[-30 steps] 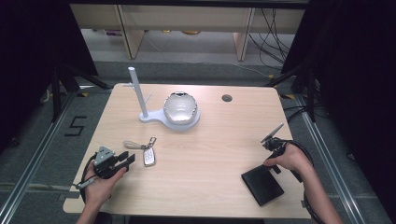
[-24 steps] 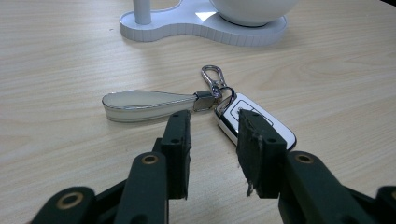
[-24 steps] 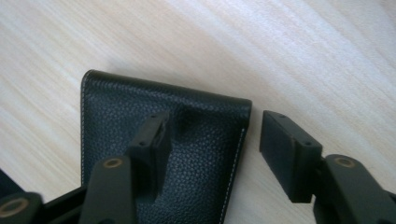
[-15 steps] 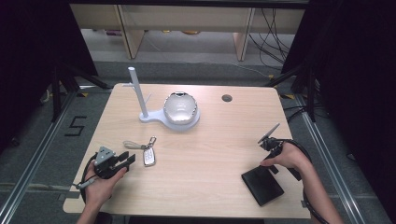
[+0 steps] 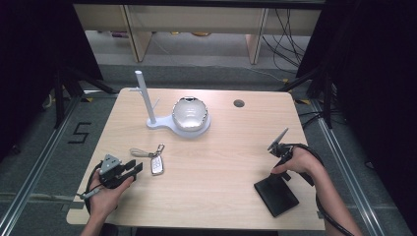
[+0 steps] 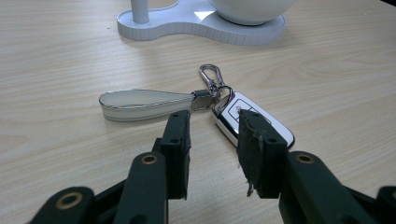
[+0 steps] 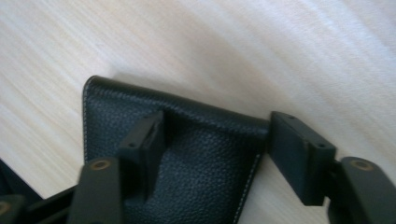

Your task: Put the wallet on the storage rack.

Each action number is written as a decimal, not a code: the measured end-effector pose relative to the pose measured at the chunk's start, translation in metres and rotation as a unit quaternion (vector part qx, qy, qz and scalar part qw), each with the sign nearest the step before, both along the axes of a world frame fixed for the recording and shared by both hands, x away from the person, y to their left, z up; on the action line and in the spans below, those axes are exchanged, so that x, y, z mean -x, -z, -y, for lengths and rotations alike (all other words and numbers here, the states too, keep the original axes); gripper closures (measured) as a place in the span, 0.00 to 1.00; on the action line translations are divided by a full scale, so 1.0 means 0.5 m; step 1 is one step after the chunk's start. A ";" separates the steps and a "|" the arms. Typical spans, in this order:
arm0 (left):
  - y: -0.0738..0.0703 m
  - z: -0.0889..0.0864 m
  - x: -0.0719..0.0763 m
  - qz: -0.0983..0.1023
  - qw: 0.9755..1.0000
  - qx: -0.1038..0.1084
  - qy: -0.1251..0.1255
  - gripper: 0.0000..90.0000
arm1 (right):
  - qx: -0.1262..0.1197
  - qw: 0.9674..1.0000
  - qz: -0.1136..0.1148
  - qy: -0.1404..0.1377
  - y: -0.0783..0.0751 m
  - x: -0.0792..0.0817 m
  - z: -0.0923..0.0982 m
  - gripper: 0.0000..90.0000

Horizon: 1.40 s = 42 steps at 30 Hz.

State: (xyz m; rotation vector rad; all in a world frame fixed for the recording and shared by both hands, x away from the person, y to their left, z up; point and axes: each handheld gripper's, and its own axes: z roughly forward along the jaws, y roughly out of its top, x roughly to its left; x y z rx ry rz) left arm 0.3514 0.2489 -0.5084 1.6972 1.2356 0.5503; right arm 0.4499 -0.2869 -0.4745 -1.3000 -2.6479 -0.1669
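Lower right of the high view: the right gripper [image 5: 280, 158] hangs right over the black leather wallet [image 5: 276, 195], its jaws just opened wide, gripping nothing. Lower left, the left gripper [image 5: 132, 168] sits half open and empty, just short of the car key fob [image 5: 157, 164]. Farther back stands the white stand [image 5: 162, 123].

light: even, soft overhead | surroundings: dark | shadows: faint | right gripper view: blurred, perhaps motion | left: sharp
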 end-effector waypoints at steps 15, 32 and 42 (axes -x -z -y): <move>0.003 0.005 -0.001 0.000 1.000 -0.003 0.007 0.71 | 0.022 1.000 -0.013 0.003 -0.003 -0.006 -0.006 0.56; 0.000 0.005 -0.002 0.001 1.000 -0.002 0.001 0.69 | 0.004 1.000 0.000 0.011 -0.019 -0.006 0.021 0.79; 0.000 0.004 -0.002 0.001 1.000 -0.002 0.001 0.69 | -0.006 0.999 0.033 0.011 -0.079 0.012 0.017 0.85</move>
